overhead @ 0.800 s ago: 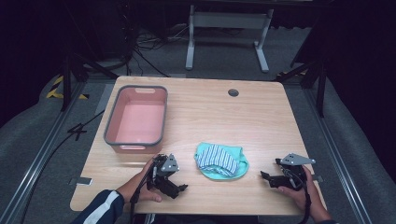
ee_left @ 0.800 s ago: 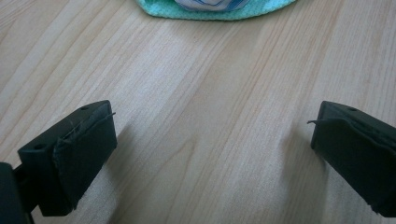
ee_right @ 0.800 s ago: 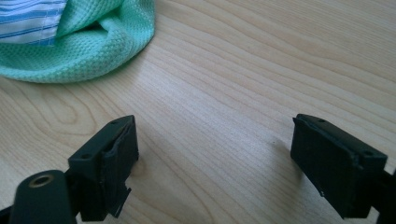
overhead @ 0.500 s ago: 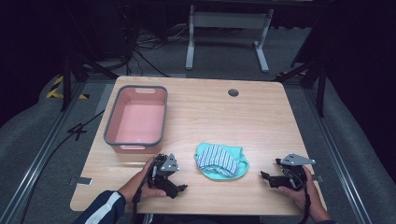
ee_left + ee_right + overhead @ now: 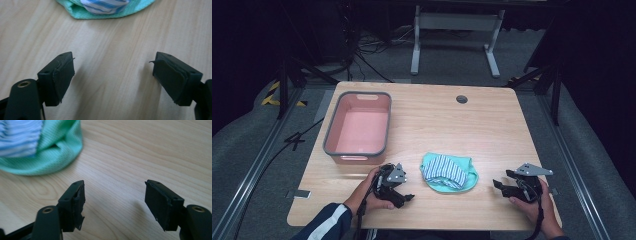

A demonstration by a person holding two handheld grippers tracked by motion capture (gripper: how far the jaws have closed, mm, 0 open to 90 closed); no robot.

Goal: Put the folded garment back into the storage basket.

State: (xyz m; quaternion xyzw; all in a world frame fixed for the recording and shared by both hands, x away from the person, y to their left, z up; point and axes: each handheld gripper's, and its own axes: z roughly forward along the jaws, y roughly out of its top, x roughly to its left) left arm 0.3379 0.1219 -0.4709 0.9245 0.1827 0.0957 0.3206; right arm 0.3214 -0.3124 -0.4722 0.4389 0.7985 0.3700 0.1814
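Observation:
A crumpled cloth (image 5: 448, 172), mint green with a blue-and-white striped part on top, lies on the wooden table (image 5: 452, 125) near its front edge. My left gripper (image 5: 406, 196) rests on the table just left of the cloth, jaws open, with bare wood between them. In the left gripper view (image 5: 112, 75) the cloth (image 5: 105, 7) lies ahead at the top. My right gripper (image 5: 498, 184) sits to the cloth's right, open, with nothing between its jaws. The right gripper view (image 5: 113, 205) has the cloth (image 5: 40, 147) at upper left.
A pink tub (image 5: 358, 127) with a grey rim stands on the table's left half, behind my left hand. A round cable hole (image 5: 462, 99) sits near the far edge. A metal frame (image 5: 452, 30) stands on the floor beyond the table.

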